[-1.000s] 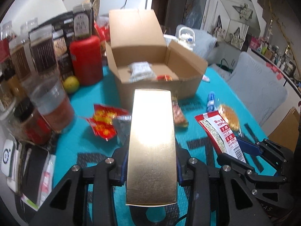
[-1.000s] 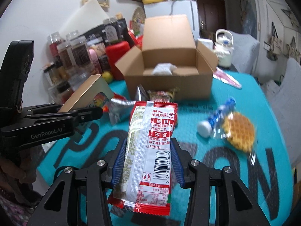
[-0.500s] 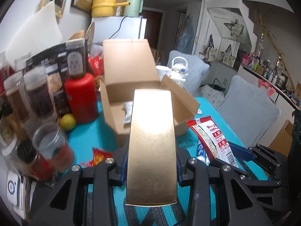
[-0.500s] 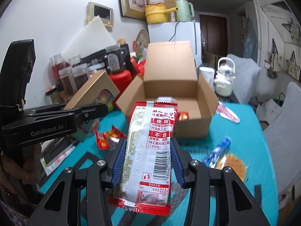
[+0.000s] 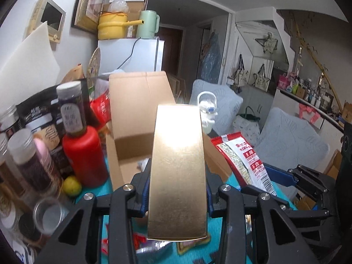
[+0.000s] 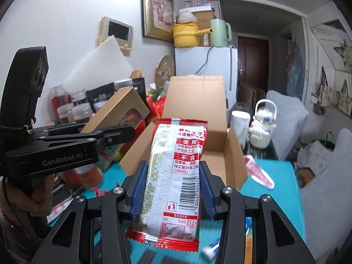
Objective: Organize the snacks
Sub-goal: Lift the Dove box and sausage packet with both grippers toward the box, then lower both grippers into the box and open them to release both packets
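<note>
Gripping at mid-length, the stiff gold box (image 5: 178, 165) is clamped by the left gripper (image 5: 177, 194), while the soft, crinkly, probably light snack packet (image 6: 176, 176) is pinched by the right gripper (image 6: 173, 189), both carried near the open cardboard box (image 6: 198, 136).

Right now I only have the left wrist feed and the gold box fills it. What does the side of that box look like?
Observer: From the right wrist view, the gold box has a window in its side with colourful contents behind it; the left gripper clamps it tilted.
Operator: Is the right gripper holding that red and white packet properly? I only see its edge.
Observer: Yes, the right gripper has both blue pads pressed on the sides of the snack packet, barcode side up.
Operator: Anything right of the cardboard box I can't see?
Observer: A red wrapper lies on the teal tablecloth by the right flap of the cardboard box.
</note>
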The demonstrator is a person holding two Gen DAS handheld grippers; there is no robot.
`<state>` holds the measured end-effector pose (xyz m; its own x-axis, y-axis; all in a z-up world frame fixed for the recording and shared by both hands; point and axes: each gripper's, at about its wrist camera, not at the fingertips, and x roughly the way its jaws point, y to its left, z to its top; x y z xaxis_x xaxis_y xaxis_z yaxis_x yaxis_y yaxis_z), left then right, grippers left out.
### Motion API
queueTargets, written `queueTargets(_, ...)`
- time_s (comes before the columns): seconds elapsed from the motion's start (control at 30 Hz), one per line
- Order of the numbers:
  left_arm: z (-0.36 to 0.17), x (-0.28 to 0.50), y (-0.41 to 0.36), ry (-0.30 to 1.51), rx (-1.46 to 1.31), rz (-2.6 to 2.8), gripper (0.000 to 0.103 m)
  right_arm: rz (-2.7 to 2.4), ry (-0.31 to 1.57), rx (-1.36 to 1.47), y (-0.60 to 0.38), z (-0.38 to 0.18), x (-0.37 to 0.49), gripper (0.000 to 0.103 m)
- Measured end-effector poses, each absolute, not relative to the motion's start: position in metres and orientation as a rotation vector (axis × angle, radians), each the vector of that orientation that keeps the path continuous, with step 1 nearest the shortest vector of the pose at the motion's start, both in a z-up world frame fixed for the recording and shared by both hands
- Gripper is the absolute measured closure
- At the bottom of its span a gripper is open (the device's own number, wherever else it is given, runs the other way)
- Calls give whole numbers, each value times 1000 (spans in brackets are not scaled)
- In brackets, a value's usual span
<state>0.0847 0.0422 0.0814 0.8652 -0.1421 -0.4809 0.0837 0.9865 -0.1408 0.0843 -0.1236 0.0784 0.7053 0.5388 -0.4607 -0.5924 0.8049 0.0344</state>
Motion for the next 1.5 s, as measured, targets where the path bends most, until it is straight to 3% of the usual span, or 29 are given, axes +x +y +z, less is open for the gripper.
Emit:
queueTargets(0.87, 53, 244, 79, 534, -158, -11, 65, 633, 482, -64, -78, 57, 237, 58)
queueTargets(1.5, -26, 311, 91, 852, -139, 63, 65, 629, 773, -42, -53, -16, 309, 58)
